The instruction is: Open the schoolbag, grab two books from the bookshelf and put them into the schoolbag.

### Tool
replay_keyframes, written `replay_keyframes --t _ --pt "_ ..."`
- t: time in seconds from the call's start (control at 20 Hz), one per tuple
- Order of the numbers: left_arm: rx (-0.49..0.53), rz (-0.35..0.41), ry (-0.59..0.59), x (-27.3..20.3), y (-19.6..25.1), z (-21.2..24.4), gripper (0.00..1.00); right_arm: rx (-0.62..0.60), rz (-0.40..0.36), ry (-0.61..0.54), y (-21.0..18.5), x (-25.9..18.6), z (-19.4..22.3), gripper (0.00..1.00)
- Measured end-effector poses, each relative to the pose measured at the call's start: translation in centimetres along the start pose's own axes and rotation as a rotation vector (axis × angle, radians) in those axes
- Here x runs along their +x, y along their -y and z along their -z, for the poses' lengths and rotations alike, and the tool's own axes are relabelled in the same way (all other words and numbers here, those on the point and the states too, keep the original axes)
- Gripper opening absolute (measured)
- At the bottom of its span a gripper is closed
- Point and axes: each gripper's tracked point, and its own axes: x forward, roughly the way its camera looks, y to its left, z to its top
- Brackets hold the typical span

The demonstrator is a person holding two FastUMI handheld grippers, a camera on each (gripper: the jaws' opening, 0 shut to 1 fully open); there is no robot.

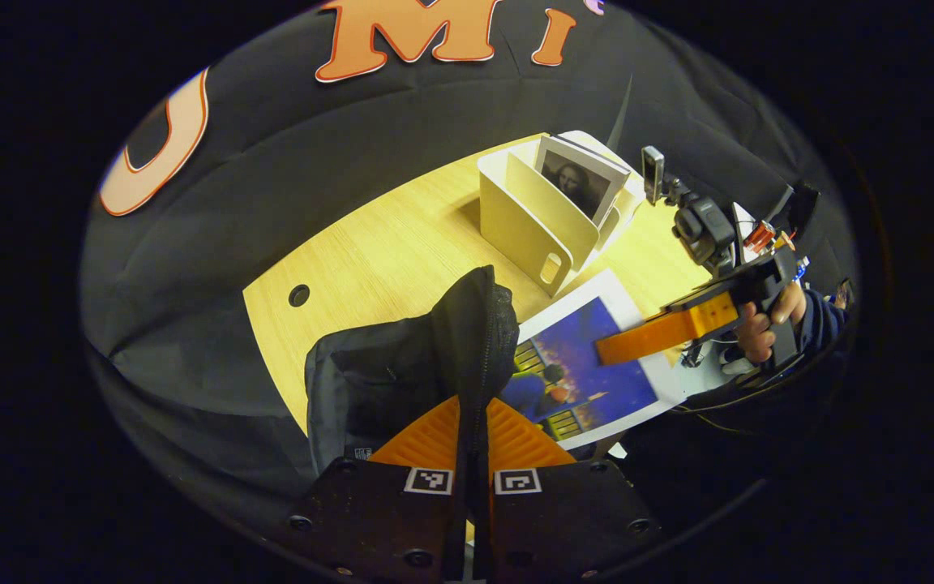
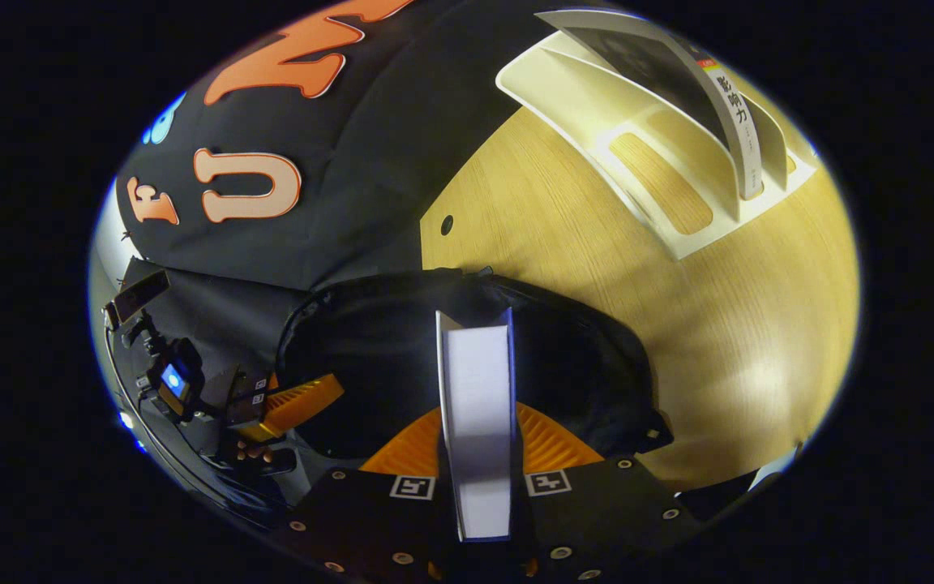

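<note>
While my left gripper [image 1: 473, 454] pinches the rim of the one schoolbag [image 1: 402, 373] and lifts it open near the table's [image 1: 370, 251] front edge, my right gripper [image 2: 479, 454] clamps a book [image 2: 477, 405] edge-on over the bag's mouth. I judge the task about halfway: bag open, first book going in. One book [image 1: 576, 180] remains in the single bookshelf [image 1: 528, 219] toward the far right corner; that makes two books.

- My schoolbag [image 1: 402, 365] is plain black.
- The bookshelf [image 1: 528, 215] is cream.
- The table [image 1: 402, 243] is pale yellow woodgrain.
- The book [image 1: 589, 365] cover is blue, white-bordered.
</note>
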Motion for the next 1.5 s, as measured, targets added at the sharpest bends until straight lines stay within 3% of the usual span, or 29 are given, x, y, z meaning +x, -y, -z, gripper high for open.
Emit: replay_keyframes --t 0.1,0.5,0.7,0.95,1.0,1.15,1.2,1.3,1.5 --pt "-0.008 0.003 0.005 0.0 0.2 0.0 0.05 0.026 -0.054 0.016 -0.7 1.4 -0.1 0.26" --pt "-0.057 0.023 0.033 0.5 1.3 -0.4 0.05 0.114 -0.126 0.081 -0.4 7.5 0.1 0.26" --pt "-0.085 0.034 0.032 0.5 1.8 -0.5 0.05 0.100 -0.104 0.107 -0.3 9.8 0.0 0.25" --pt "-0.131 0.011 0.036 0.5 1.9 -0.7 0.05 0.075 -0.067 -0.017 0.0 10.2 2.0 0.33" --pt "-0.133 0.003 0.038 0.4 1.9 -0.7 0.05 0.038 -0.035 -0.047 0.6 10.1 2.6 0.22" --pt "-0.118 -0.024 0.033 0.5 1.5 -0.5 0.05 -0.084 0.059 -0.126 2.3 8.9 4.1 0.84" --pt "-0.115 -0.027 0.032 0.6 1.5 -0.6 0.05 -0.122 0.081 -0.141 2.6 7.8 4.1 0.82" --pt "-0.122 -0.033 0.031 0.6 1.6 -0.6 0.05 -0.192 0.105 -0.150 2.3 5.7 3.7 0.95" --pt "-0.153 -0.038 0.029 0.8 1.9 -0.7 0.05 -0.267 0.176 -0.136 2.9 0.9 1.1 0.98"
